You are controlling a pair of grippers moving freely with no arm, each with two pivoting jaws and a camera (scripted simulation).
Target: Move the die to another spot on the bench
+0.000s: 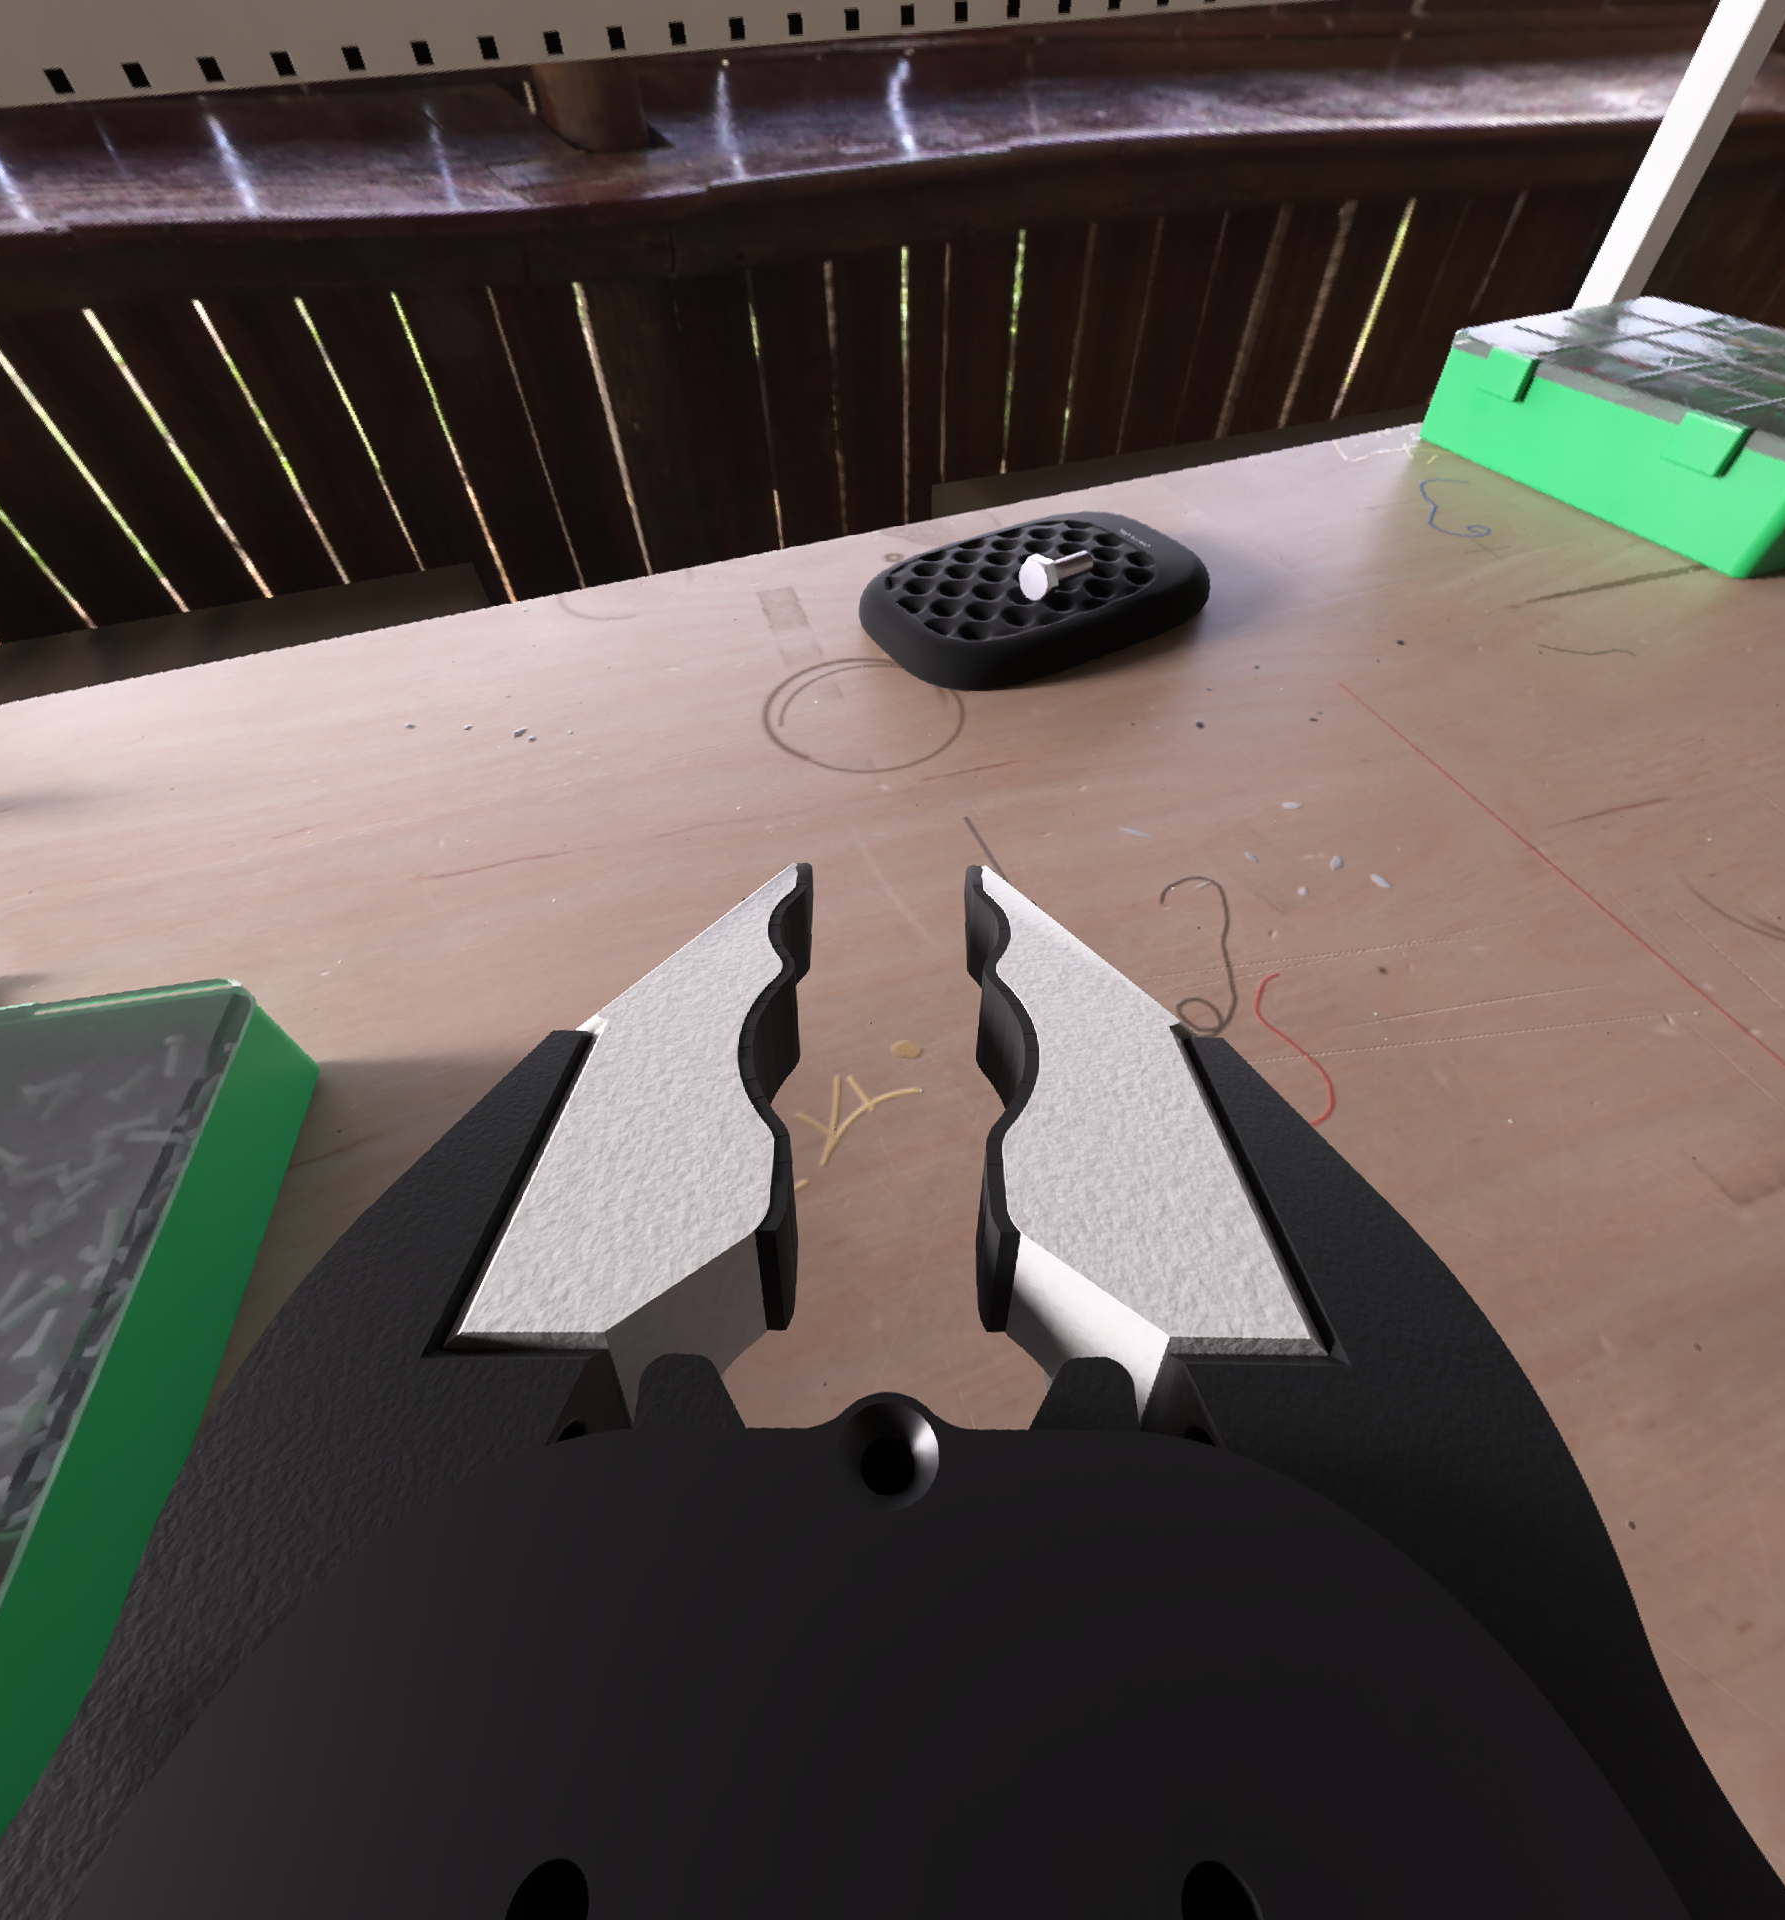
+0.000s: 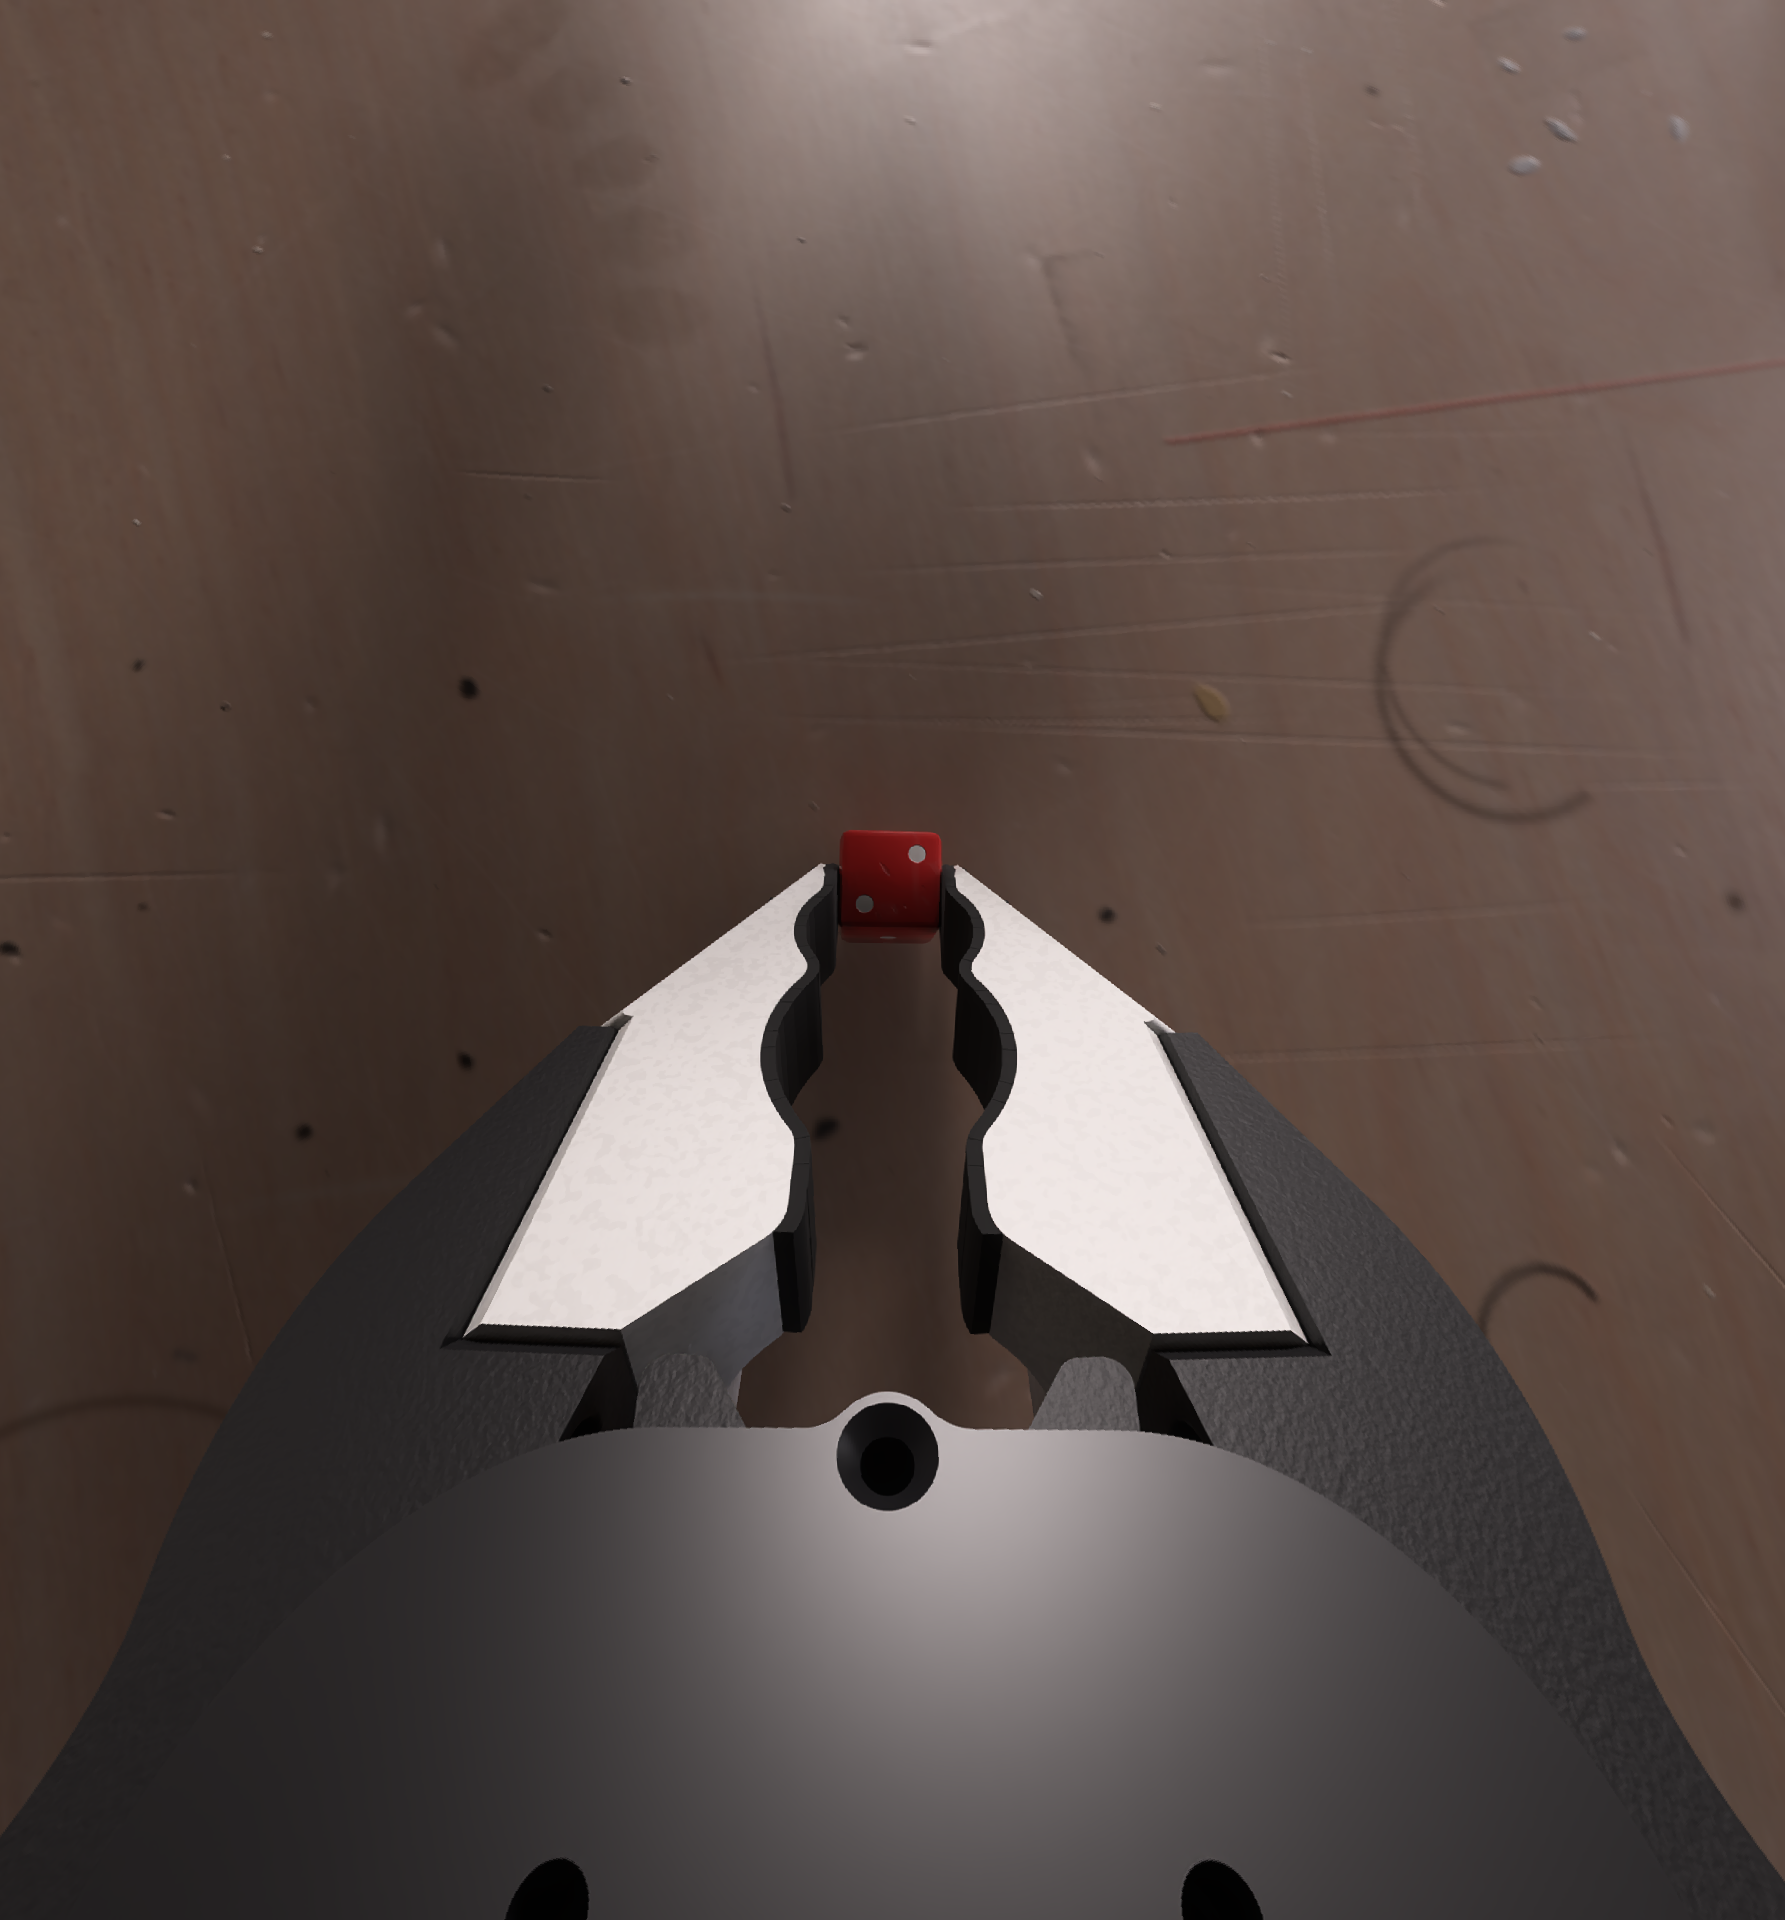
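1. Right gripper (image 2: 890, 896) was clamped on the red die (image 2: 890, 883) at its fingertips, over bare bench (image 2: 348, 416).
2. Left gripper (image 1: 888, 883) sat idle, jaws apart, empty.
3. Step looked like carry; next: lower at a clear spot, then release.

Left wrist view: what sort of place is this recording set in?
Probably a workshop bench. The scratched, pen-marked wooden bench carries green parts boxes with clear lids and a black honeycomb tray holding a bolt. A slatted wooden wall stands behind it.
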